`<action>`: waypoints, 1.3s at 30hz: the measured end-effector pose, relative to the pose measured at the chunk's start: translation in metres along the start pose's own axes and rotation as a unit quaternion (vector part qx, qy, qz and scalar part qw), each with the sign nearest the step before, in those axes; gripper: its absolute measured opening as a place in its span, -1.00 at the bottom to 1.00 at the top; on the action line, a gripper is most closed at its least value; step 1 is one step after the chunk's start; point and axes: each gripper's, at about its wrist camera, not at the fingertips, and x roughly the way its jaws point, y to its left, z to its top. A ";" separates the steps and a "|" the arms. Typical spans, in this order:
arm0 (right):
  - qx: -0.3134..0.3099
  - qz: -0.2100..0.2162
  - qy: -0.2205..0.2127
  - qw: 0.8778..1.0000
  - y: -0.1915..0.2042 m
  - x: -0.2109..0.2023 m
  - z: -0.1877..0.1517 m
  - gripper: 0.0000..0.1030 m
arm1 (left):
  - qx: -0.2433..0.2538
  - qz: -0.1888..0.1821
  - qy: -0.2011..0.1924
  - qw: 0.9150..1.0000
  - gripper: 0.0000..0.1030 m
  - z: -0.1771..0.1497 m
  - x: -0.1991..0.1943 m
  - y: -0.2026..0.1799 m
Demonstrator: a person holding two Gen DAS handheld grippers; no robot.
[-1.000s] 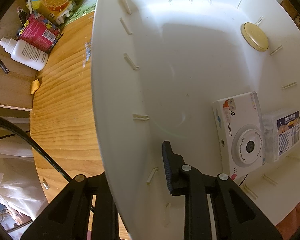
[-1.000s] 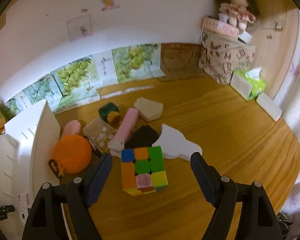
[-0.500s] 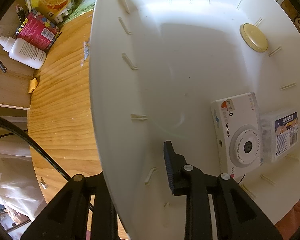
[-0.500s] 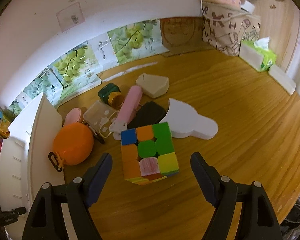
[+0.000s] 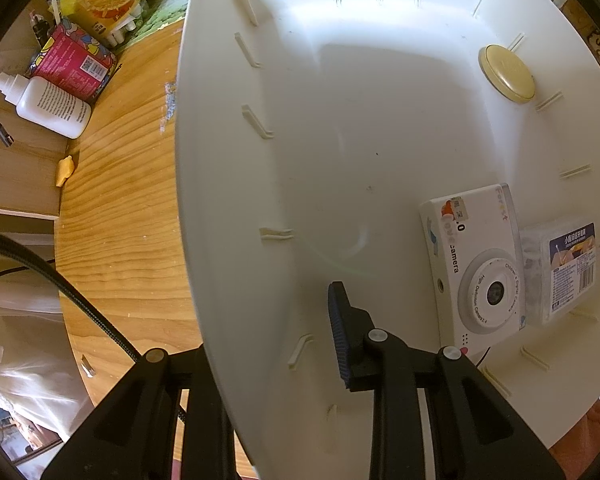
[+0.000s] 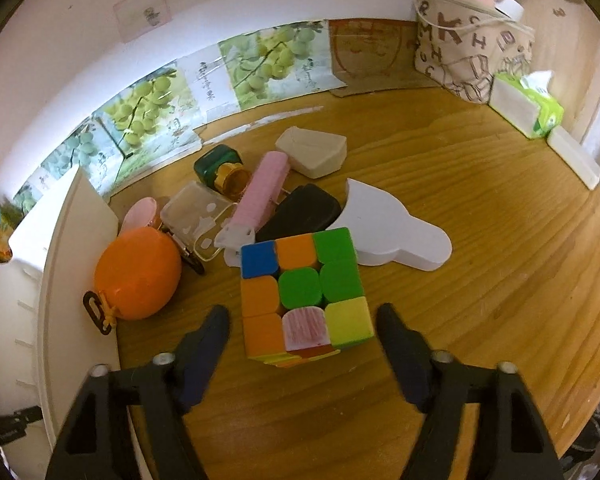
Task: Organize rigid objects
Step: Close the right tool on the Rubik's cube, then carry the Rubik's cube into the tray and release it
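A multicoloured puzzle cube (image 6: 302, 292) sits on the wooden table (image 6: 480, 220), between the fingers of my right gripper (image 6: 302, 314). Its jaws are closing, with a narrow gap still showing on each side of the cube. My left gripper (image 5: 268, 332) points down over a white bin (image 5: 340, 120) and straddles the bin's near wall, one blue pad (image 5: 338, 336) inside and the other finger hidden outside. In the bin lie a white toy camera (image 5: 474, 264), a clear plastic box (image 5: 564, 268) and a round yellow lid (image 5: 508, 74).
Behind the cube lie an orange round pouch (image 6: 138, 272), a clear case (image 6: 194, 220), a pink case (image 6: 262, 190), a black case (image 6: 300, 212), a green bottle (image 6: 220, 168) and a white flat piece (image 6: 392, 232). The bin (image 6: 76, 280) stands left. Bag and tissues sit back right.
My right gripper has dropped toward the cube and tipped further down; its fingers have drawn in close to the cube's sides. The left gripper and bin have stayed put.
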 end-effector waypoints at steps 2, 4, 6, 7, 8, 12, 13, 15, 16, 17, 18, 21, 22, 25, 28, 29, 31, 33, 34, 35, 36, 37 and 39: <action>-0.012 -0.014 0.000 1.000 0.002 0.000 0.000 0.17 | -0.001 -0.001 0.000 1.000 -0.44 0.000 0.000 0.000; -0.018 -0.016 -0.001 1.000 0.003 0.000 0.000 0.17 | -0.001 0.000 0.000 1.000 -0.44 0.000 0.000 0.001; -0.015 -0.014 0.002 1.000 0.002 0.000 0.000 0.17 | -0.001 0.001 0.000 1.000 -0.44 0.000 0.001 0.000; -0.013 -0.014 0.002 1.000 0.002 0.000 0.000 0.16 | -0.001 0.000 0.001 1.000 -0.45 0.000 0.001 0.000; -0.012 -0.013 0.001 1.000 0.002 0.000 0.001 0.16 | -0.002 0.001 0.001 1.000 -0.48 0.000 0.001 0.001; -0.007 -0.007 -0.003 1.000 0.002 -0.005 0.001 0.16 | -0.007 0.005 0.002 1.000 -0.61 0.000 0.001 0.004; -0.008 -0.007 -0.005 1.000 0.003 -0.007 0.002 0.15 | -0.009 0.005 0.003 1.000 -0.64 0.000 0.002 0.005; -0.008 -0.008 -0.011 1.000 0.004 -0.011 0.003 0.15 | -0.012 0.003 0.003 1.000 -0.68 0.000 0.002 0.008; -0.007 -0.008 -0.015 1.000 0.004 -0.013 0.003 0.15 | -0.013 0.004 0.003 1.000 -0.72 -0.001 0.002 0.009; -0.006 -0.008 -0.016 1.000 0.004 -0.015 0.004 0.15 | -0.015 0.004 0.003 1.000 -0.74 -0.001 0.002 0.011; -0.006 -0.007 -0.018 1.000 0.004 -0.016 0.005 0.14 | -0.017 0.003 0.002 1.000 -0.78 -0.001 0.002 0.012; -0.009 -0.007 -0.027 1.000 0.006 -0.023 0.006 0.13 | -0.027 -0.003 0.004 1.000 -0.85 -0.002 0.003 0.018; -0.010 -0.006 -0.029 1.000 0.007 -0.025 0.007 0.13 | -0.030 -0.007 0.005 1.000 -0.85 -0.002 0.003 0.021; -0.014 -0.005 -0.036 0.999 0.010 -0.031 0.008 0.12 | -0.031 -0.011 0.006 0.999 -0.85 -0.003 0.005 0.025; -0.022 -0.005 -0.045 0.999 0.015 -0.038 0.009 0.12 | -0.030 -0.011 0.005 0.999 -0.85 -0.005 0.005 0.028; -0.025 -0.005 -0.049 0.998 0.017 -0.041 0.009 0.12 | -0.030 -0.013 0.005 0.999 -0.85 -0.005 0.006 0.029; -0.033 -0.003 -0.058 0.998 0.021 -0.048 0.011 0.12 | -0.031 -0.016 0.004 0.999 -0.85 -0.007 0.005 0.029; -0.041 -0.001 -0.069 0.997 0.027 -0.056 0.013 0.12 | -0.030 -0.016 0.004 0.999 -0.85 -0.007 0.007 0.030; -0.045 0.001 -0.075 0.996 0.030 -0.060 0.014 0.12 | -0.029 -0.016 0.003 0.999 -0.84 -0.008 0.007 0.031; -0.051 0.002 -0.082 0.995 0.033 -0.064 0.015 0.12 | -0.028 -0.016 0.003 0.999 -0.84 -0.006 0.007 0.030; -0.055 0.004 -0.087 0.995 0.037 -0.067 0.016 0.12 | -0.028 -0.017 0.002 0.999 -0.84 -0.007 0.007 0.031; -0.061 0.007 -0.092 0.994 0.040 -0.071 0.016 0.12 | -0.028 -0.018 0.002 0.999 -0.84 -0.007 0.006 0.029; -0.070 0.011 -0.102 0.992 0.047 -0.077 0.017 0.12 | -0.029 -0.021 0.002 0.999 -0.84 -0.007 0.006 0.030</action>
